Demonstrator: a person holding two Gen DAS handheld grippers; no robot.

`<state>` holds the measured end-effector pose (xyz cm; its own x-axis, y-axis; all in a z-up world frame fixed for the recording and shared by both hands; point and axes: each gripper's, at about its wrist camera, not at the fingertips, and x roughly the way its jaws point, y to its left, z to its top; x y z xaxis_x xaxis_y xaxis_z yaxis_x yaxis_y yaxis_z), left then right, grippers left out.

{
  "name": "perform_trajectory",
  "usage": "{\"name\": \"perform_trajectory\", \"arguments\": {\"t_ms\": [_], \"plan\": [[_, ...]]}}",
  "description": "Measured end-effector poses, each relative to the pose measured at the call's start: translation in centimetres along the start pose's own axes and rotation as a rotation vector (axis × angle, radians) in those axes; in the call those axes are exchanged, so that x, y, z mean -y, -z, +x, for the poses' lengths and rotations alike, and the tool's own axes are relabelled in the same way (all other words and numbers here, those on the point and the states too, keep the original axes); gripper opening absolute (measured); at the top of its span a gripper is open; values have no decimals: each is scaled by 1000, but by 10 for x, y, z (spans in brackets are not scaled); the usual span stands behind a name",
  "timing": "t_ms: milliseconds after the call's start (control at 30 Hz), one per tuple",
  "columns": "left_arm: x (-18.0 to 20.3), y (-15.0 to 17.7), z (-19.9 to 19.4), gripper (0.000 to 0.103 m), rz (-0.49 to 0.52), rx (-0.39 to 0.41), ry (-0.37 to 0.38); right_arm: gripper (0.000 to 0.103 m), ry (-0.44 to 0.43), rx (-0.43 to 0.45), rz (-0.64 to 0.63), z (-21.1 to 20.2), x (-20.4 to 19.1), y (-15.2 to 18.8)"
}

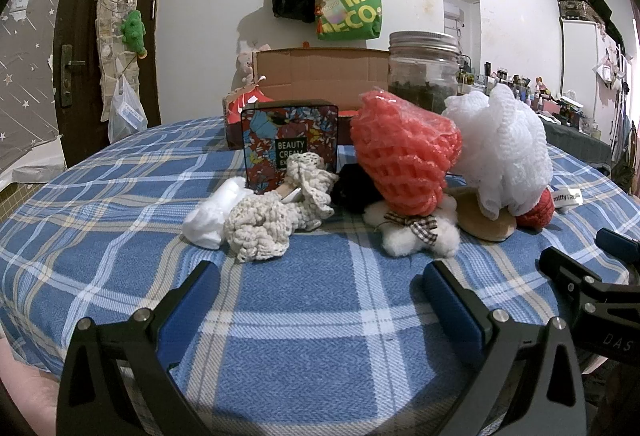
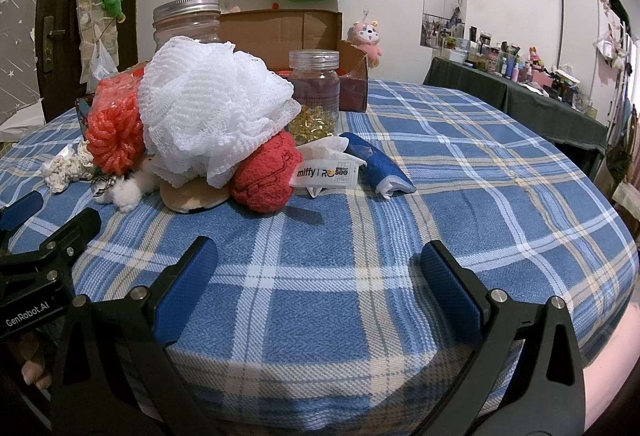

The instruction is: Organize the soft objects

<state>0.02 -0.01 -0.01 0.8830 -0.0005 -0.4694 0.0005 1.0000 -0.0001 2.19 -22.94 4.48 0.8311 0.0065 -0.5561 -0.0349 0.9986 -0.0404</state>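
Note:
A heap of soft things lies on the blue plaid cloth [image 1: 320,316]. It holds a white mesh pouf [image 1: 504,140] [image 2: 208,104], a coral foam net [image 1: 404,156] [image 2: 114,128], a cream crochet piece [image 1: 264,220], a white fluffy toy with a checked bow [image 1: 424,232], a tan pad [image 1: 484,216], a red knit ball [image 2: 264,176] and a black soft item [image 1: 352,184]. A blue rolled cloth [image 2: 380,168] lies to the right. My left gripper [image 1: 320,296] stands open just in front of the heap, holding nothing. My right gripper [image 2: 320,276] is open too, short of the red ball.
Behind the heap stand a patterned tin [image 1: 290,140], a large glass jar [image 1: 424,72], a smaller jar with gold bits [image 2: 314,96] and an open cardboard box [image 1: 320,76]. Bags hang on the wall. A cluttered dark table [image 2: 520,88] is at the right.

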Motion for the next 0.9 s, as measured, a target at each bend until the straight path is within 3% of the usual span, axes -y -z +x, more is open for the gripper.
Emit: {"name": "perform_trajectory", "arguments": {"t_ms": [700,900], "plan": [[-13,-6,-1,103,-10,-22,26,103,-33,-31,2,0,4,-3],[-15,-29,-10,103,-17,32,55,103,-80,22,-2,-6,8,-21]]}}
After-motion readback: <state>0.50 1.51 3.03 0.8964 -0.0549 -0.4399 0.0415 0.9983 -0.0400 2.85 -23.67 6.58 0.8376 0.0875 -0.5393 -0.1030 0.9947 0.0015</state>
